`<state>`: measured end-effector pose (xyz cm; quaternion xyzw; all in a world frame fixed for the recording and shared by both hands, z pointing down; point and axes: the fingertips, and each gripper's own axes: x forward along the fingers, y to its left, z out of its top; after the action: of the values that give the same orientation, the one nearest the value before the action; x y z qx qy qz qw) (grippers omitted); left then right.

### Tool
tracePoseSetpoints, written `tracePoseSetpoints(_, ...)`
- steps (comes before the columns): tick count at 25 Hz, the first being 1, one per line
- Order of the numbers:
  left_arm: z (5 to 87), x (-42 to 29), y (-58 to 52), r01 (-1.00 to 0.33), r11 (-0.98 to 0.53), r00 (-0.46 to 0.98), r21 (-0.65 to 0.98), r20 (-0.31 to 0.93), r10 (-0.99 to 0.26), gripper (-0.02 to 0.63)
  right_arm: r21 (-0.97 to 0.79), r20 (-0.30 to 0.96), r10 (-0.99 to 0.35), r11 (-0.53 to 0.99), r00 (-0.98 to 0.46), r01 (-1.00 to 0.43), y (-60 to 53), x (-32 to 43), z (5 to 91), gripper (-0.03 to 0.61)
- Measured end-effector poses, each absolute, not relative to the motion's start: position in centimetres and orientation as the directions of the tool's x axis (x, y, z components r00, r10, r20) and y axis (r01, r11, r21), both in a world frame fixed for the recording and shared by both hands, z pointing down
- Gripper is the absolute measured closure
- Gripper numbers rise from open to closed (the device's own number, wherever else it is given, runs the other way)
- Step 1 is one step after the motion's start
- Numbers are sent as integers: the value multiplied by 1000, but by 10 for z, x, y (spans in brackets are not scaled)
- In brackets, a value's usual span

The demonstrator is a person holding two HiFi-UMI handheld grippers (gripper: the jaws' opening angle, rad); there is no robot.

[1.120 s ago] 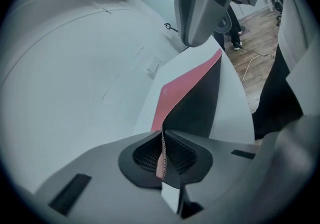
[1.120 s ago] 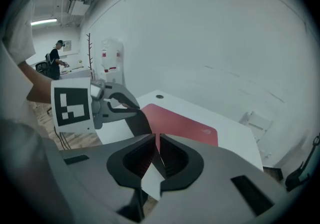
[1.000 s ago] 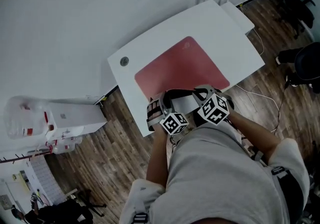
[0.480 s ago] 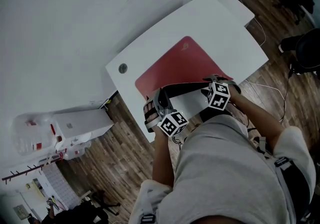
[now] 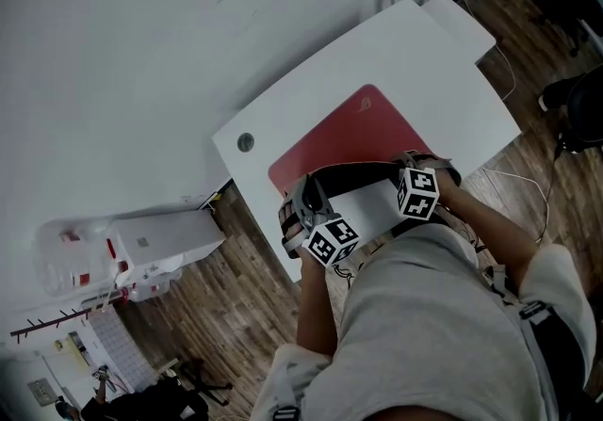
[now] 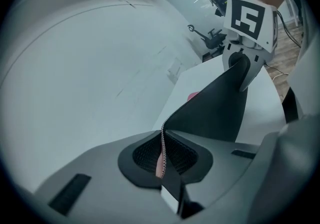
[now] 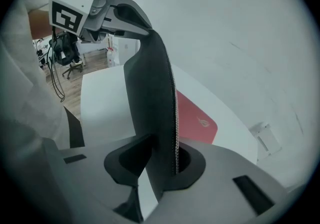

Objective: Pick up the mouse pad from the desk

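red mouse pad (image 5: 363, 132) lying across the middle of the white tabletop (image 5: 443, 61), far part flat on it, near edge peeled up off the tabletop with the black underside showing; left tool (image 5: 308, 191) above the tabletop's near left corner, jaws pressed together on the pad's stitched rim, pinching it; seen from the left tool, pink face and black underside meeting at the stitching between its pads; right tool (image 5: 407, 165) over the tabletop's near edge further right, jaws just now closing, the same raised edge standing between them and nipped by the pads; lifted strip of pad stretched from one tool to the other, clear of the tabletop; round grey grommet (image 5: 246, 141) near the tabletop's far left corner, apart from the pad; wooden floor (image 5: 226, 315) all around the tabletop; white cabinet (image 5: 155, 240) on that floor, left of the tabletop and well apart from it; thin pale cable (image 5: 513, 179) trailing on the floor off the tabletop's right side; person's pale shirt (image 5: 443, 315) filling the head view below the tabletop's near edge
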<state>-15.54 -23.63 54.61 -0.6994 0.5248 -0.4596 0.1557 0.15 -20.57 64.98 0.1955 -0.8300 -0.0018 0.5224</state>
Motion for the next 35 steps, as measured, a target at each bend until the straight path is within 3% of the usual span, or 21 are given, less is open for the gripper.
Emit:
tracePoseSetpoints(8,548,-160,-254,-674,-390,29,-628,505,-863,584,270,839,-406,889,-363,-370,-230,-2,641,515)
tracePoseSetpoints(20,540,-193,-265,-915,-297,122,-275,513,-850,584,334,759,-514,834,-399,-439,-311,-36,587,528)
tracePoseSetpoints(27,528,-209,-264,-914,-395,311,-93,464,-829,584,370,726,-592,764,-348,-528,-314,-51,558,528)
tracePoseSetpoints(35,494,-211,-264,-899,-436,389,-47,376,-841,584,424,650,-688,682,-324,-596,-318,-60,519,528)
